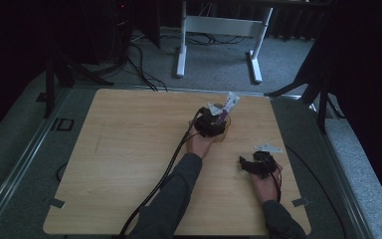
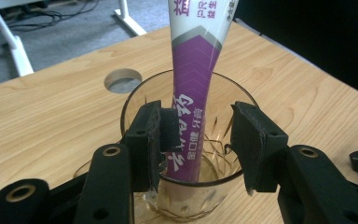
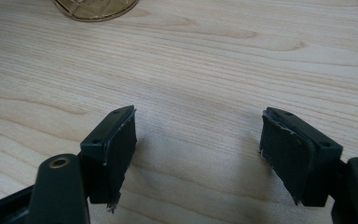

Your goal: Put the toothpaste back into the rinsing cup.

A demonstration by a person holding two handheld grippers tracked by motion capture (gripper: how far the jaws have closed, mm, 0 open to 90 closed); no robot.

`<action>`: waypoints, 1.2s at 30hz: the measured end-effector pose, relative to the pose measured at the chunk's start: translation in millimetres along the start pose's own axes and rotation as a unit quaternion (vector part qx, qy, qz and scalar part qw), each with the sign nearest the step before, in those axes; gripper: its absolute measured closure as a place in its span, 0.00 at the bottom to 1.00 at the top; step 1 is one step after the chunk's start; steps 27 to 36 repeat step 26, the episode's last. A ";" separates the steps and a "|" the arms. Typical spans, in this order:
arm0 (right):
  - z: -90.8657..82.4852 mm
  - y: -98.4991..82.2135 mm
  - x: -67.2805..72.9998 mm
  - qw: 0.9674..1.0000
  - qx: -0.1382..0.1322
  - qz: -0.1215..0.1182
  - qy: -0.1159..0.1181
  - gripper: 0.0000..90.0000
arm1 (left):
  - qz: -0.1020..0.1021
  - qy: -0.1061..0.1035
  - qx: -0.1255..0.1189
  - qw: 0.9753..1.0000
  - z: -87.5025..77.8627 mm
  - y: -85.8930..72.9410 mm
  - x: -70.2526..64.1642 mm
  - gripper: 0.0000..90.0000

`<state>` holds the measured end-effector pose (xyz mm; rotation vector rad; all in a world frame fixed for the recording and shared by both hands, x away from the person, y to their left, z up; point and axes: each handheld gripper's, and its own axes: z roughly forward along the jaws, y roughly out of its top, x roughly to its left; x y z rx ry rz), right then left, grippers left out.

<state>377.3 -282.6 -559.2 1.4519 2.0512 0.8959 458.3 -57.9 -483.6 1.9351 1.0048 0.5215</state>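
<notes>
High view: I see a wooden table [image 1: 129, 164] with a glass [image 1: 222, 125] near its far edge, a purple-and-white tube [image 1: 227, 107] standing in it and leaning out over the rim.
Left gripper: my left gripper [image 2: 200, 140] sits at the glass, jaws spread to either side of the tube. The left pad looks to be just touching the tube; the right one stands clear of it, so I judge nothing is pinched.
Tube: upright in the glass, its lower end at the bottom, its white upper part rising well above the rim.
Right gripper: my right gripper [image 3: 198, 154] hovers low over bare wood on the near right side of the glass, jaws wide apart and holding nothing.
Glass: clear with cut facets, standing just in front of a round hole [image 2: 122, 80] in the tabletop.
Risk, tipping: the jaws reach inside the rim, so drawing back at an angle could catch the glass wall and tip or drag it.
Risk, tube: it leans tall above the rim, and a nudge from the left pad could lever it out.
Risk, support: nothing steadies the glass, as my right gripper is well apart from it.
</notes>
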 end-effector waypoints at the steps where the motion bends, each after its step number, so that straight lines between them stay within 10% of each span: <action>1: 0.0 0.0 0.0 1.000 0.000 0.000 0.000 0.30 | 0.000 -0.001 -0.002 1.000 -1.0 -0.2 0.4 0.58; 12: 0.6 0.5 0.3 1.000 0.000 0.002 -0.001 0.30 | 0.001 0.015 -0.039 0.999 -29.4 -9.3 1.4 0.50; 16: 0.6 0.5 0.4 1.000 0.000 0.002 -0.001 0.30 | -0.048 -0.011 -0.049 0.998 -54.3 -20.9 18.7 0.47; 21: 0.5 0.6 0.5 1.000 0.000 0.002 -0.001 0.30 | -0.081 0.006 -0.021 0.996 -78.7 -47.3 47.6 0.47; 25: 0.6 0.5 1.0 1.000 0.000 0.003 -0.004 0.30 | -0.126 0.057 0.034 0.990 -109.6 -108.1 88.6 0.46; 36: 0.8 0.7 1.2 1.000 0.000 0.002 -0.005 0.30 | -0.126 0.057 0.034 0.990 -109.6 -108.1 88.6 0.46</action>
